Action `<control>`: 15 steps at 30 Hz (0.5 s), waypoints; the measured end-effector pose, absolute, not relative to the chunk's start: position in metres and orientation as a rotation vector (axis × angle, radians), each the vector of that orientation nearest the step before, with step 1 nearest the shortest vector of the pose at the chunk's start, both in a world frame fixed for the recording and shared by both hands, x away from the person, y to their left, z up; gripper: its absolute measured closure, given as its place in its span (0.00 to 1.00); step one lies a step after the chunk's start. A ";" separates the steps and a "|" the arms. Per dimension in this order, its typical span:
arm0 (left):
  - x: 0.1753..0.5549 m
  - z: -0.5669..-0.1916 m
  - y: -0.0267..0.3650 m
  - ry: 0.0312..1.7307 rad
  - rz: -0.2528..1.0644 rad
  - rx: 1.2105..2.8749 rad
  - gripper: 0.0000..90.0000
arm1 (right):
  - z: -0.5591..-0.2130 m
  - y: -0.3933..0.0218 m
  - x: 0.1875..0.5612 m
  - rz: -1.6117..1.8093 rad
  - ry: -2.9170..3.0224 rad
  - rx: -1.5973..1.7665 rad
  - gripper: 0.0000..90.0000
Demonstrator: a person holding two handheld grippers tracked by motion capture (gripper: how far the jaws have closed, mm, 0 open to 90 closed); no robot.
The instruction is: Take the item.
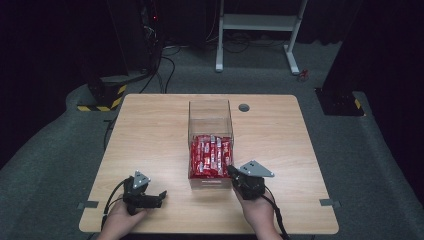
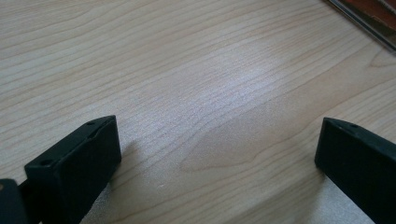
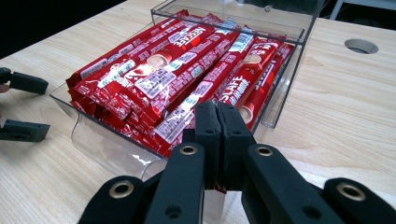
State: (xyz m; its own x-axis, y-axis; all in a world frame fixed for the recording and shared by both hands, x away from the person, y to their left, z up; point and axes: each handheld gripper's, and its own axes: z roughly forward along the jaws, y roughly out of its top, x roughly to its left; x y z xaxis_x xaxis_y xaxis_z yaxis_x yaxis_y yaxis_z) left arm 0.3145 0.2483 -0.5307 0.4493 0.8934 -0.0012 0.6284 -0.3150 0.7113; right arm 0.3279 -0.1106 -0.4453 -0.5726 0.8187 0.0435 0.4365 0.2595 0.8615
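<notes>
A clear plastic box (image 1: 210, 103) stands in the middle of the wooden table (image 1: 150, 130). Its near half holds several red Nescafe sachets (image 1: 210, 155). My right gripper (image 1: 231, 171) is at the box's near right corner. In the right gripper view it (image 3: 222, 109) is shut, its tips lying on the sachets (image 3: 173, 65), and a sliver of red shows between the jaws. My left gripper (image 1: 161, 197) rests on the table at the front left, open and holding nothing. In its own view the left gripper (image 2: 219, 140) has bare wood between the jaws. Left of the box (image 3: 299, 56), the left gripper (image 3: 32, 106) shows again.
A round cable hole (image 1: 243, 107) lies in the table just right of the box's far end. Bare wood runs along both sides of the box. Beyond the table are a white desk frame (image 1: 260, 22) and black stands with yellow-striped bases (image 1: 102, 95) on grey carpet.
</notes>
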 end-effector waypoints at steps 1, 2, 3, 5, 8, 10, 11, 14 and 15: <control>0.315 -0.531 0.248 1.268 0.528 2.056 0.01 | -0.445 -0.111 0.328 1.249 2.124 1.137 0.98; 0.315 -0.531 0.248 1.268 0.528 2.056 0.01 | -0.446 -0.112 0.327 1.253 2.124 1.135 0.98; 0.315 -0.531 0.248 1.267 0.527 2.056 0.01 | -0.446 -0.113 0.327 1.261 2.125 1.134 0.98; 0.315 -0.531 0.248 1.267 0.528 2.056 0.01 | -0.446 -0.113 0.327 1.273 2.118 1.133 0.99; 0.314 -0.531 0.249 1.266 0.525 2.055 0.01 | -0.447 -0.114 0.325 1.290 2.109 1.134 0.99; 0.314 -0.530 0.249 1.261 0.519 2.056 0.01 | -0.447 -0.115 0.324 1.309 2.098 1.123 0.99; 0.314 -0.531 0.249 1.264 0.520 2.049 0.01 | -0.447 -0.116 0.323 1.325 2.089 1.121 0.99; 0.314 -0.531 0.248 1.259 0.529 2.057 0.01 | -0.450 -0.118 0.318 1.352 2.080 1.115 1.00; 0.314 -0.531 0.248 1.258 0.530 2.057 0.01 | -0.450 -0.119 0.318 1.358 2.081 1.113 1.00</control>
State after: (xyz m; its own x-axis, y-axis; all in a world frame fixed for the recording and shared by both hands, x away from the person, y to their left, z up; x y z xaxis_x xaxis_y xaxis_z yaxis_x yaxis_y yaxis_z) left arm 0.3137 0.2484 -0.5308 0.4550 0.8905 0.0008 0.6230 -0.3189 0.7143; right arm 0.3176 -0.1186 -0.4499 -0.5935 0.8010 0.0791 0.3949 0.2042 0.8957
